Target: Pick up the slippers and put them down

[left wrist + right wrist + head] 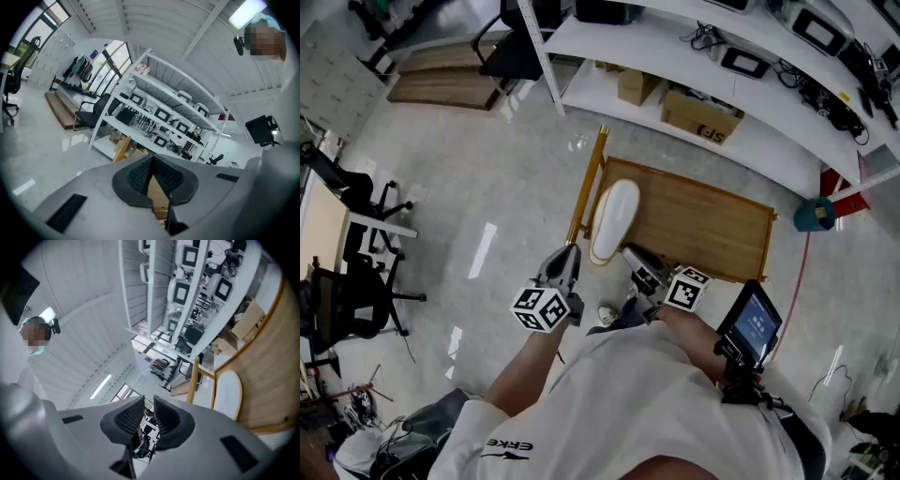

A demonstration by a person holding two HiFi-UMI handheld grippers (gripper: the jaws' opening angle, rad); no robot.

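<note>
Left gripper [563, 264]: jaws closed together, empty. Right gripper [638, 263]: jaws narrowly apart, empty. One white slipper [614, 217] lies on the wooden platform [703, 223], ahead of both grippers.

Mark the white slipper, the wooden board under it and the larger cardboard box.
white slipper [614, 217]: head view, its middle
wooden board [703, 225]: head view, bare centre
larger cardboard box [701, 114]: head view, front face

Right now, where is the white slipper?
In the head view the slipper lies near the middle of the picture, at the left edge of the wooden board, right beside the yellow rail.
</note>
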